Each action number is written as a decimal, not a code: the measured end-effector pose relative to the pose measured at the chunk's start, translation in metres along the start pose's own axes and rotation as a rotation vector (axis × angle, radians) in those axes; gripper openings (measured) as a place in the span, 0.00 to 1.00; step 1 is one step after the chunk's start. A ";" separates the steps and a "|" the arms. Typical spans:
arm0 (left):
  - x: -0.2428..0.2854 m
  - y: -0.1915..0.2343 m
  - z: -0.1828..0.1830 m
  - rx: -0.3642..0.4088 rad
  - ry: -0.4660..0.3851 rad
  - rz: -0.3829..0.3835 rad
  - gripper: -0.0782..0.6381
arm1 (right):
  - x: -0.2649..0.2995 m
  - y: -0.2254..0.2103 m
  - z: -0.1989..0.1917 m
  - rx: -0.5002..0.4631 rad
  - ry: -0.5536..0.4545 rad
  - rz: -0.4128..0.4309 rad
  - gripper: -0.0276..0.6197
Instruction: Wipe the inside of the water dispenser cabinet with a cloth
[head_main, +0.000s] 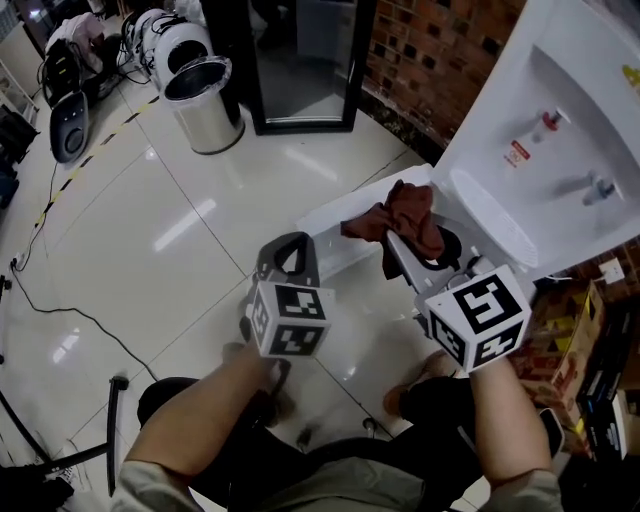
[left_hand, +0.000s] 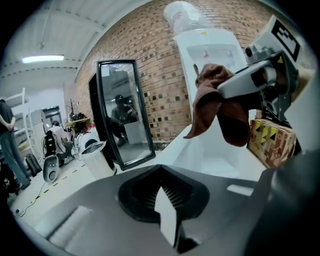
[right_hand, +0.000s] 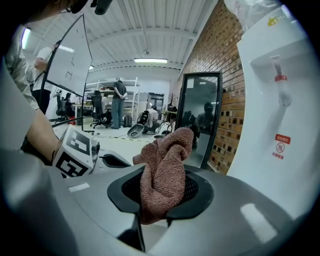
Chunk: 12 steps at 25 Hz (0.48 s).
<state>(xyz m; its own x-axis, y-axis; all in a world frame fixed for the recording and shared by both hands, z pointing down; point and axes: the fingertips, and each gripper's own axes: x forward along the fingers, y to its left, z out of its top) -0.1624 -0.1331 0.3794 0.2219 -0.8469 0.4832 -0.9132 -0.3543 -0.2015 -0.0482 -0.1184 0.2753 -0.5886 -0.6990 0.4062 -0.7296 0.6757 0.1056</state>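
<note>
The water dispenser (head_main: 560, 130) stands to my right, against the brick wall (head_main: 430, 50). The cloth (head_main: 400, 215) sits between the jaws of my right gripper (head_main: 420, 245), just in front of the dispenser. My left gripper (head_main: 290, 252) is to the left, apart from the cloth, over the floor (head_main: 150, 230). Farther back a mirror (head_main: 300, 60) leans by the wall, with a bin (head_main: 205, 100) to its left. A box (head_main: 565, 340) stands beside the dispenser.
</note>
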 end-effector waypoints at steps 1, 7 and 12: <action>0.002 0.004 0.001 0.002 -0.003 0.007 0.11 | 0.002 0.000 0.000 0.004 0.001 0.003 0.22; 0.009 0.014 0.003 0.030 -0.034 0.022 0.11 | 0.020 -0.007 0.000 0.021 0.001 0.014 0.22; -0.004 0.017 0.014 -0.048 -0.044 0.005 0.11 | 0.040 -0.009 -0.002 0.036 0.019 0.022 0.22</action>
<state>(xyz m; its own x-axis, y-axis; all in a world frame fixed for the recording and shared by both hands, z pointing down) -0.1744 -0.1409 0.3623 0.2309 -0.8657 0.4441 -0.9294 -0.3313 -0.1626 -0.0647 -0.1518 0.2919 -0.5979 -0.6792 0.4256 -0.7289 0.6816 0.0638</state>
